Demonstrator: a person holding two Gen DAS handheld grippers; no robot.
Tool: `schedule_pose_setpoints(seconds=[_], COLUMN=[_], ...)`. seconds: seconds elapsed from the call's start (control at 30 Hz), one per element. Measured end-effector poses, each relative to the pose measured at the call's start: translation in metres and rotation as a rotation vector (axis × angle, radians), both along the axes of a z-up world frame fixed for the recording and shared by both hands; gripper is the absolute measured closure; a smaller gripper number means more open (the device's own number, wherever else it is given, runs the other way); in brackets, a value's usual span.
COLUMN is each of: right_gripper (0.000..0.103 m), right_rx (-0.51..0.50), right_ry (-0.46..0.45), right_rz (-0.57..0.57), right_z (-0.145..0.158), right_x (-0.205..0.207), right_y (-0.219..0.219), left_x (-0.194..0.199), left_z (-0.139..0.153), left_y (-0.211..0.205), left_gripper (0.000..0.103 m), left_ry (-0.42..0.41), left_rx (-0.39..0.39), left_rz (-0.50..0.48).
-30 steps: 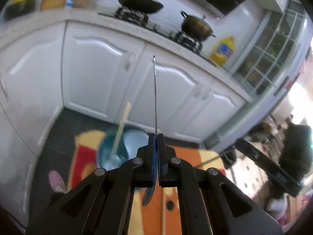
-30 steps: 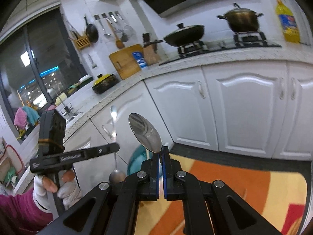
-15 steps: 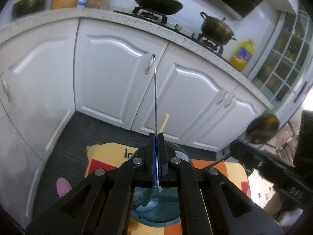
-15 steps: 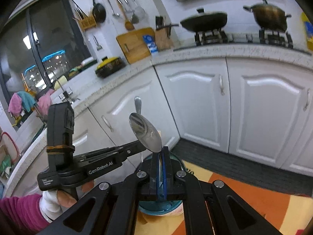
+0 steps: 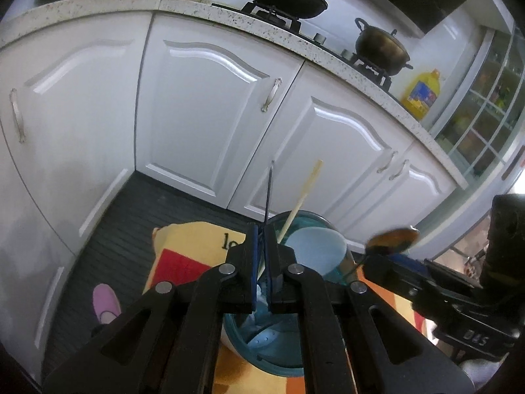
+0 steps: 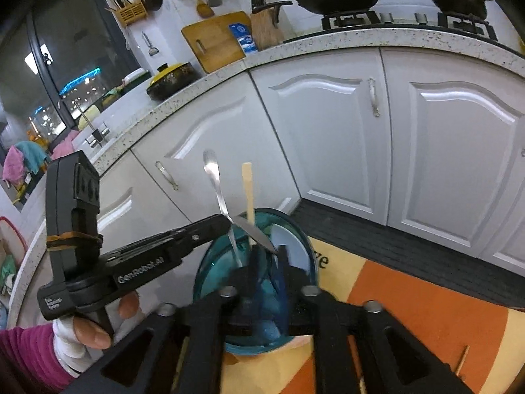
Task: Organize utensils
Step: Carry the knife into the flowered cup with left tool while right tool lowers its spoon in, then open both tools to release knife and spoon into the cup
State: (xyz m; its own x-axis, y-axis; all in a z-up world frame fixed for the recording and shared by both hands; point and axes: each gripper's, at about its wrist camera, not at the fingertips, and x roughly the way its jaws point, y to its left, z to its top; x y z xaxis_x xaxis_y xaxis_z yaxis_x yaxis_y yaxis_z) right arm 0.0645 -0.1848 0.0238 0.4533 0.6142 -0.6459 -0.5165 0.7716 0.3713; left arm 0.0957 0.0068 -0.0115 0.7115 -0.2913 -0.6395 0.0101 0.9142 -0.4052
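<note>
A teal holder cup stands on the mat with a wooden stick in it. My left gripper is over the cup with its jaws slightly parted; a thin metal utensil stands between them and reaches down into the cup. My right gripper is over the cup with its jaws parted around a metal spoon, which lies tilted across the tips.
White cabinet doors and a speckled counter stand behind. A wok, a pot and an oil bottle are on the counter. An orange and yellow mat covers the floor.
Both grippers have come down over the cup. The left jaws have parted and its utensil has slid down into the cup. The right jaws have parted and the spoon has tipped over.
</note>
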Motion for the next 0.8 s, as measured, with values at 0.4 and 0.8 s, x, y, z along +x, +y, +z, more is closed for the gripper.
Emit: schedule_pose_setpoints(seconds=[0.4, 0.8], right_gripper=[0.072, 0.072], right_rx=[0.055, 0.038], right_ry=[-0.001, 0.002], right_rz=[-0.068, -0.084], right_z=[0.011, 0.015], right_x=[-0.019, -0.051], right_y=[-0.038, -0.054], left_x=[-0.022, -0.057], left_z=[0.012, 0.016], left_y=[0.003, -0.021], left_gripper=[0.070, 0.070], left_ry=[0.003, 0.007], left_rx=[-0.022, 0.075], left_rz=[0.004, -0.033])
